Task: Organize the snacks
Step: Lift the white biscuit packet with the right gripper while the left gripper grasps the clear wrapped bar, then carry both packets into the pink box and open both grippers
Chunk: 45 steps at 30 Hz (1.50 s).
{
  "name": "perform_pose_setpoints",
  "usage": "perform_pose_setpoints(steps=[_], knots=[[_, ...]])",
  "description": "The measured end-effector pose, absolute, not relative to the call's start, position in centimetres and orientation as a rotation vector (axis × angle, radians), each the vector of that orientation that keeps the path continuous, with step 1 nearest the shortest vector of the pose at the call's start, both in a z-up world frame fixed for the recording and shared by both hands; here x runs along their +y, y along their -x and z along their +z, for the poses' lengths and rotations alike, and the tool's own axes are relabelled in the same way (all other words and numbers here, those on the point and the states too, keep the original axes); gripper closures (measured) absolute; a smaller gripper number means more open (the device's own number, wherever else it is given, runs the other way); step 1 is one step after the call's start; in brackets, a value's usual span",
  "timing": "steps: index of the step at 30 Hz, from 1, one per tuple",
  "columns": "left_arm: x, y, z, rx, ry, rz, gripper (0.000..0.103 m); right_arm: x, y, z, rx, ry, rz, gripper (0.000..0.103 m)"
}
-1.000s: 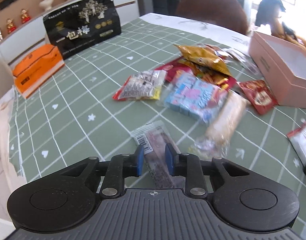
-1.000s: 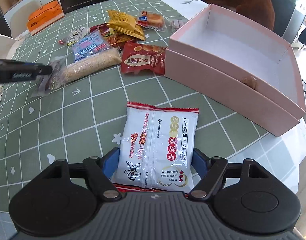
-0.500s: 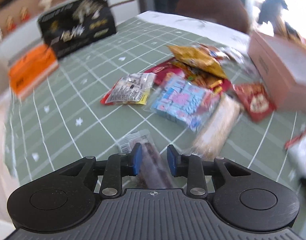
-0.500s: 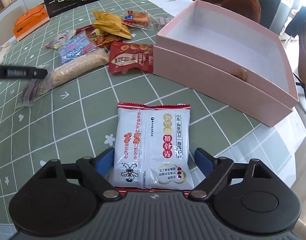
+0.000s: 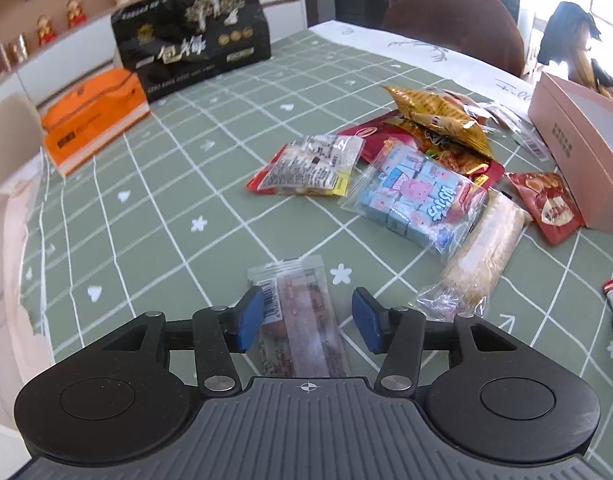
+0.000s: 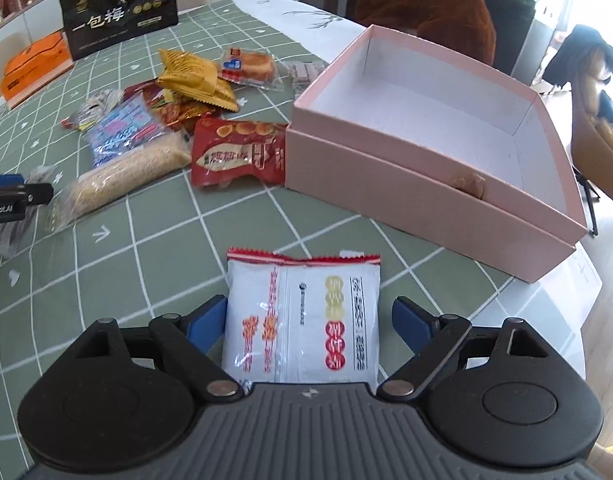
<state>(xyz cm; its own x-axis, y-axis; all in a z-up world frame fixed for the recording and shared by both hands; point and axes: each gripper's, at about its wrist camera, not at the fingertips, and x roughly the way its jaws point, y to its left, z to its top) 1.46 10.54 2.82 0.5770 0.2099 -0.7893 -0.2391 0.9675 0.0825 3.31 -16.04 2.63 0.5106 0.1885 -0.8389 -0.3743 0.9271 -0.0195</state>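
My left gripper (image 5: 308, 318) is open over a clear-wrapped brown snack bar (image 5: 302, 328) that lies on the green cloth between its blue pads. My right gripper (image 6: 308, 324) is open around a white and red snack packet (image 6: 302, 316) lying flat on the cloth. An open, empty pink box (image 6: 426, 148) stands ahead and to the right of it. A pile of snacks lies in the middle: a blue candy bag (image 5: 414, 196), a long beige roll (image 5: 482, 248), a red packet (image 6: 238, 152) and a yellow bag (image 6: 194, 78).
A black tissue pack (image 5: 194, 56) and an orange box (image 5: 90, 120) stand at the far end of the table (image 5: 146, 216). A brown chair (image 6: 426, 16) is behind the pink box. The table's right edge runs close past the box. The left gripper shows at the left edge of the right wrist view (image 6: 10, 200).
My left gripper has opened from a narrow grip and the snack bar now lies loose between the pads. My right gripper has widened slightly around the white packet and moved a little forward.
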Motion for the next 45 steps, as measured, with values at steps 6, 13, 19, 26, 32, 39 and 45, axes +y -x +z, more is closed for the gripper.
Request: perform_pose_setpoints(steps=[6, 13, 19, 26, 32, 39, 45], knots=[[10.1, 0.7, 3.0, 0.917, 0.043, 0.19, 0.06, -15.6, -3.0, 2.6, 0.985, 0.232, 0.345, 0.015], [8.5, 4.4, 3.5, 0.916, 0.117, 0.083, 0.062, -16.1, -3.2, 2.5, 1.005, 0.198, 0.346, 0.015], [4.0, 6.9, 3.4, 0.935, 0.036, -0.016, 0.062, -16.8, -2.9, 2.4, 1.014, 0.165, 0.352, 0.015], [1.9, 6.5, 2.9, 0.966, -0.018, -0.047, 0.05, -17.4, -2.3, 2.3, 0.977, 0.148, 0.353, 0.014], [2.6, 6.1, 3.0, 0.977, 0.018, -0.036, 0.05, -17.7, -2.4, 2.2, 0.952, 0.158, 0.383, 0.012], [3.2, 6.3, 3.2, 0.98, 0.09, -0.021, 0.05, -17.3, -2.4, 3.1, 0.953, 0.231, 0.451, 0.025], [4.9, 6.9, 3.2, 0.963, 0.217, -0.042, 0.05, -18.6, -0.2, 5.1, 0.927, 0.261, 0.459, 0.025]])
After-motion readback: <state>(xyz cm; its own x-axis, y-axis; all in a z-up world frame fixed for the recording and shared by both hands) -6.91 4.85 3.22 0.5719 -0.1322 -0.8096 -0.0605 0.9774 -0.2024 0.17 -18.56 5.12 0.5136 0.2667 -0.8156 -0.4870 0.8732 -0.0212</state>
